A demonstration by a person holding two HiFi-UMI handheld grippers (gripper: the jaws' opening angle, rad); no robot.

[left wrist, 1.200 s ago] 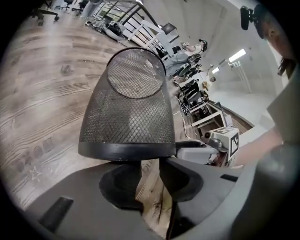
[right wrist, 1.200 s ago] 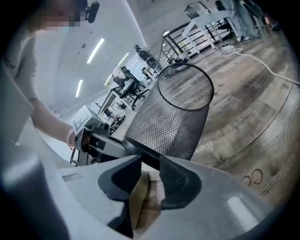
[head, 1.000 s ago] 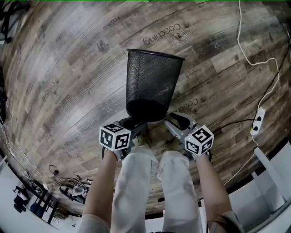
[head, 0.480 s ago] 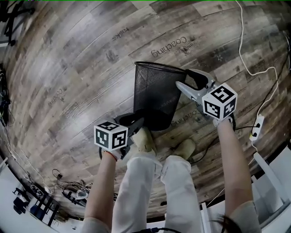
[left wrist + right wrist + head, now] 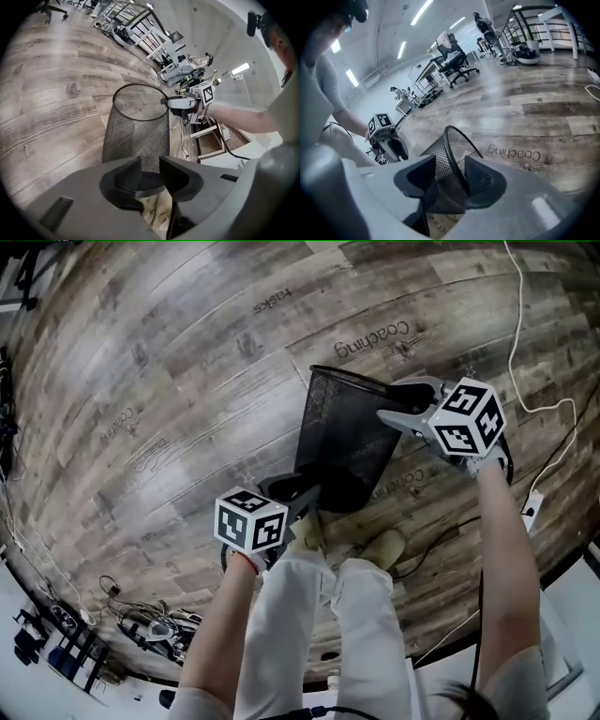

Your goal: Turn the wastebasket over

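At the far left, low down, a heap of wires (image 5: 141, 626) lies at the edge of the wooden floor (image 5: 159, 381). Next comes the left gripper (image 5: 305, 495), held low in front of the person's white trousers (image 5: 300, 615). Its two jaws stand a little way apart and point at the bottom of the wastebasket (image 5: 342, 442). In the left gripper view the black mesh shows through the gap between them. The tips sit close up to the low part of the wall, but I cannot tell if they touch it. They do not pinch it. The wastebasket is black wire mesh. It is in the middle, just past the person's shoes (image 5: 375, 545), with its bottom down by the floor and its round mouth up, so it is not turned over yet. The word "Coaching" (image 5: 370, 334) is printed on the floor just behind it. To the right, the right gripper (image 5: 384, 399) is up at the rim. One jaw is outside the basket and one is inside, with the mesh wall between them. These jaws have just been closing in, but they are apart and do not look tight on the wall. Farther right a white cord (image 5: 525, 352) snakes over the floor, and a white plug strip (image 5: 532, 509) lies near the edge.
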